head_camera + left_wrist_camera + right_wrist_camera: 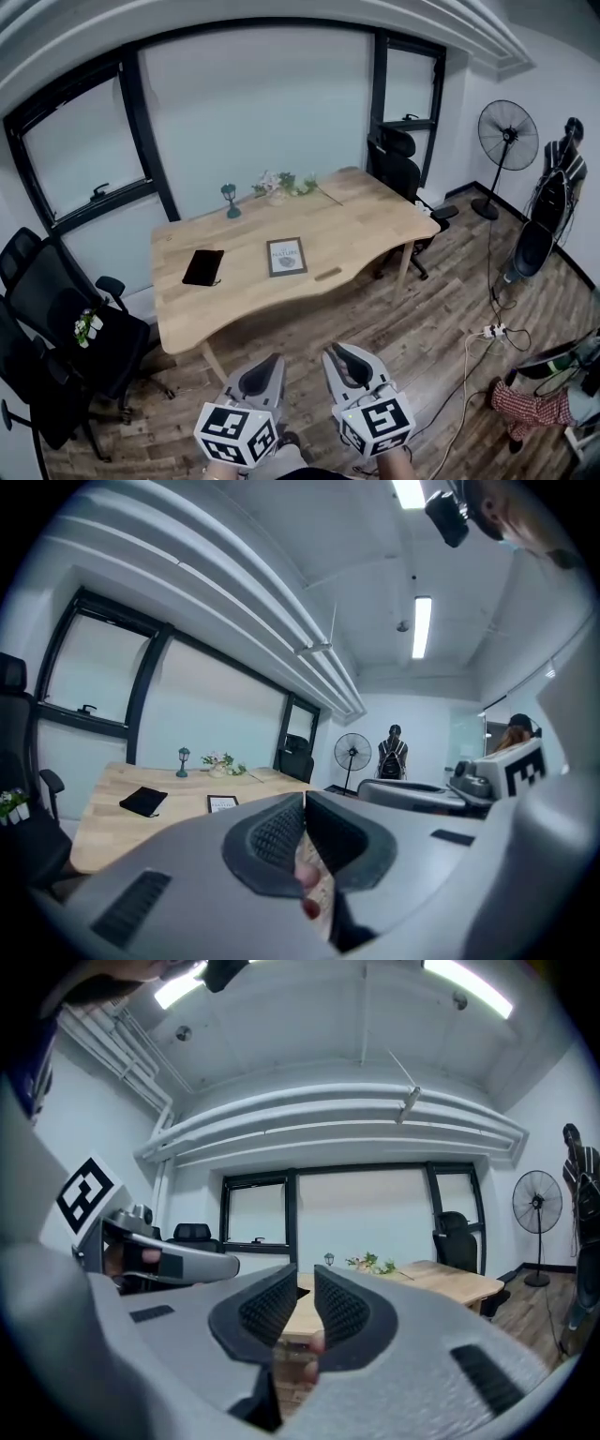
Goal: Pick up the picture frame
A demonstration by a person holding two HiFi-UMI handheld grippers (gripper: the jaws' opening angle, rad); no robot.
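Note:
The picture frame point(287, 256) lies flat at the middle of the wooden table point(375, 220), dark-rimmed with a pale print. It shows small and far in the left gripper view too, as the frame point(222, 804). Both grippers hang low in front of me, well short of the table and over the floor. My left gripper point(272, 362) point(305, 803) is shut and empty. My right gripper point(339, 354) point(305, 1279) has its pads almost together with only a thin slit, and nothing sits between them. They stand side by side, pointing at the table.
On the table also lie a black pouch point(203, 267), a small lamp point(230, 201), a flower sprig point(281, 185) and a small wooden piece point(328, 274). Black office chairs point(56, 319) stand left and behind. A fan point(507, 136), a person point(561, 178) and floor cables point(494, 330) are right.

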